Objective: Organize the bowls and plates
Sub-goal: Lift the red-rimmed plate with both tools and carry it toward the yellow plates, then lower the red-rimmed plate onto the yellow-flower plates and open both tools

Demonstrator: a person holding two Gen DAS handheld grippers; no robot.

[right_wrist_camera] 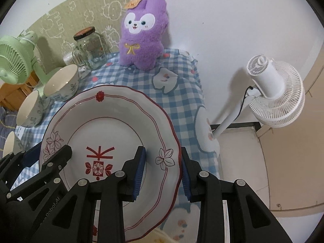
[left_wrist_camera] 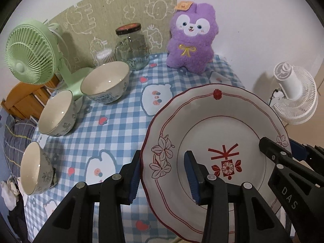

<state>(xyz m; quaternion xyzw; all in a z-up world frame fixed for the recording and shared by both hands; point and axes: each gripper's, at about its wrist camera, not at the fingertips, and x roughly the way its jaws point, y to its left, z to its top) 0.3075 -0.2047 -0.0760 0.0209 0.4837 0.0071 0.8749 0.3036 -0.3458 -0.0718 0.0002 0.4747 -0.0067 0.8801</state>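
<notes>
Left gripper (left_wrist_camera: 165, 179), jaws partly closed, clamping the rim of the plate (left_wrist_camera: 222, 121) on its left side: one blue pad under the scalloped edge, the other pressed on the plate's face. Right gripper (right_wrist_camera: 163, 175), likewise part-closed, clamping the opposite rim in the same manner. The plate, white with a dark red border, flower sprigs and a red central emblem, is thus carried between both grippers and appears raised off the checked tablecloth (left_wrist_camera: 121, 121), tilted with its far edge toward the purple plush toy (left_wrist_camera: 191, 38).

Positions relative to the plate. Left of it, well apart, three bowls stand in a row on the cloth: the large bowl (left_wrist_camera: 106, 82) farthest back, the middle bowl (left_wrist_camera: 57, 114) nearer, the nearest bowl (left_wrist_camera: 37, 169) tipped on its side. Behind the large bowl are a glass jar (left_wrist_camera: 131, 46) and a green fan (left_wrist_camera: 30, 52). Beyond the plate's far edge sits the plush toy. To its right, off the table, stands a white fan (right_wrist_camera: 273, 93).

Step in hand, as judged: transport of the plate during sorting; the bowls are not yet nested. The next move calls for keeping both grips even so the plate stays balanced, choosing a bare patch of cloth, then lowering it flat before either gripper lets go.
</notes>
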